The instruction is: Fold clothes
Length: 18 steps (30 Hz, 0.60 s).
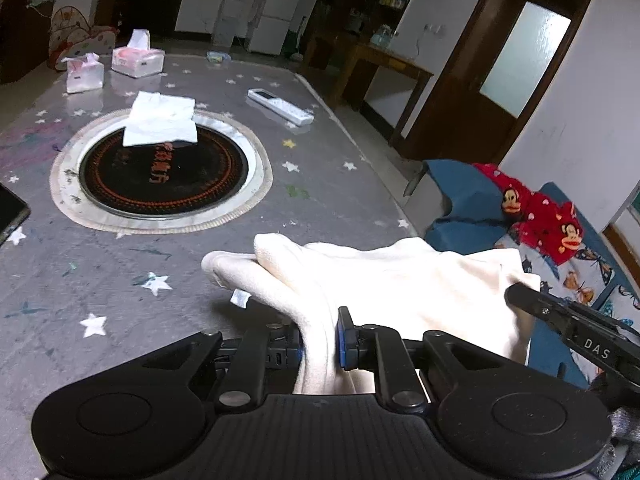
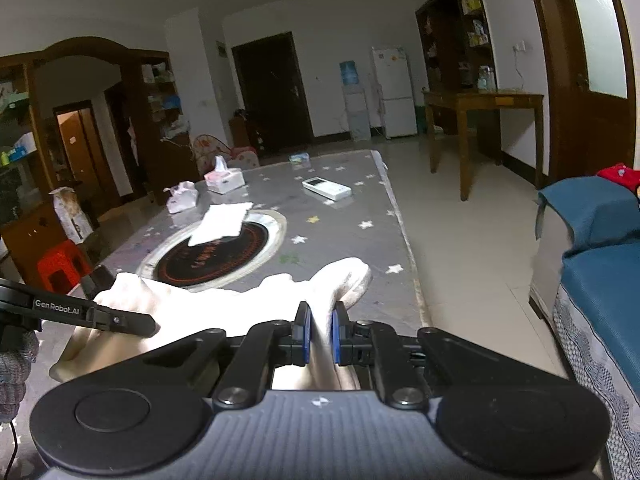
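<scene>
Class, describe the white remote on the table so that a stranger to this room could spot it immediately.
Start at the grey star-patterned table with the round black hotplate set into it. Beyond the hotplate, toward the table's right edge, lies the remote. Unlike the soft tissue packs and the folded white cloth nearby, it is a flat, hard, long white bar.

Reads "DAS" in pale letters on the black finger of the right gripper (image 1: 520, 294), seen at the right edge of the left wrist view. Reads "GenRobot.AI" on the black finger of the left gripper (image 2: 150, 328), at the left edge of the right wrist view. Shows orange characters across the round black hotplate (image 1: 160, 172), too blurred to read.
</scene>
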### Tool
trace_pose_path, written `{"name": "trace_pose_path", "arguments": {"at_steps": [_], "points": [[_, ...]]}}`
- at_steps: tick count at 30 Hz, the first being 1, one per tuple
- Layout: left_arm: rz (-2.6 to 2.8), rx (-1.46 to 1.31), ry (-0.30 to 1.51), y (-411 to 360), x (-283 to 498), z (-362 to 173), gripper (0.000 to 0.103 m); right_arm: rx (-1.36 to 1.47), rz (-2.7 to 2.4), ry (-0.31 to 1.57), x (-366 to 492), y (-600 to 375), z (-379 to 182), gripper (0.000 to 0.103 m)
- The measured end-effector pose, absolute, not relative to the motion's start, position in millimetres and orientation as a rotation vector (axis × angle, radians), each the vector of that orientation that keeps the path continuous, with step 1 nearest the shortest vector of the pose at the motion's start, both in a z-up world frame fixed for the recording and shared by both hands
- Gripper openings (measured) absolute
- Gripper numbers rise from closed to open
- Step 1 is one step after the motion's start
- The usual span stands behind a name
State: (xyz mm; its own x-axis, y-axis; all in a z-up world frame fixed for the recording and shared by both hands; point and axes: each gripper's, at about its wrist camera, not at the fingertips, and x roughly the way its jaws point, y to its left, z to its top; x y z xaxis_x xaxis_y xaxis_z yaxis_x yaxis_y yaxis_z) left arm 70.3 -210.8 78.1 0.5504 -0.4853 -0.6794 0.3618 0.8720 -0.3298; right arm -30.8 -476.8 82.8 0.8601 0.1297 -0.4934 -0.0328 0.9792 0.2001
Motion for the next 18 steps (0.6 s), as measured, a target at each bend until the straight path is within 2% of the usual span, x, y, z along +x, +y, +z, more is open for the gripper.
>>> {"name": "trace_pose_path", "arguments": {"at_steps": [13,18], "points": [[-0.459,-0.091,0.915,-223.7,90.5,49.3,0.02,0.178,0.045,0.604,-13.1,-484.2,52.1,0.008],[-0.424,-0.063,0.918,-221.5,91.9,45.5,0.036,0.171,0.043,0.606,-13.5,-483.8,51.2,0.011]]}}
